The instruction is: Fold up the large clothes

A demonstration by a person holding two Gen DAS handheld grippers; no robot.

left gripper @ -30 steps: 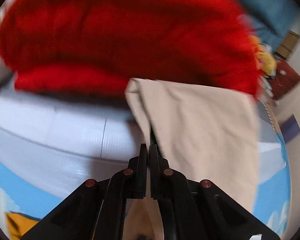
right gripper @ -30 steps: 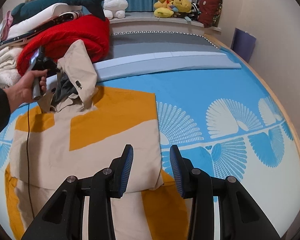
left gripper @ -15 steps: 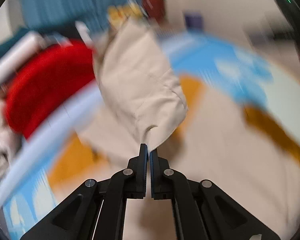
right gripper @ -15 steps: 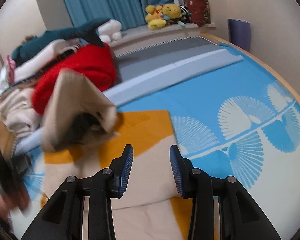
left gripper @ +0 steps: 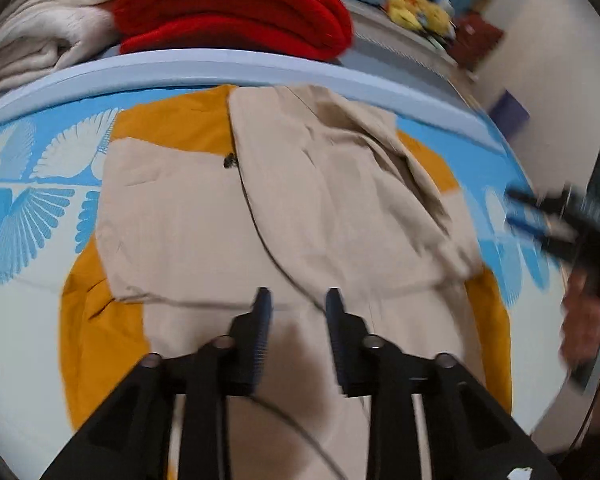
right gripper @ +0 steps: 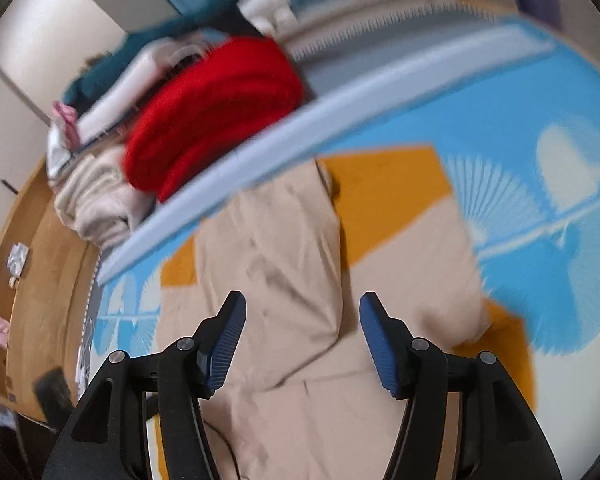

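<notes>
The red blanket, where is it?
The red blanket sits folded at the top of the left wrist view, behind the beige and orange garment, beside a cream blanket.

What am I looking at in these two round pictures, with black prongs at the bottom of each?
There is no robot here. A person holds a hand tool in each hand, and a wide-angle camera on each tool looks out along its two fingers. One picture comes from the left gripper, the other from the right gripper. Both have their fingers apart and hold nothing. Below them a beige and orange garment lies partly folded on a blue patterned bed. Behind it sits a pile with a red blanket. At the right edge of the left picture, blurred, is the person's right hand with its tool.
</notes>
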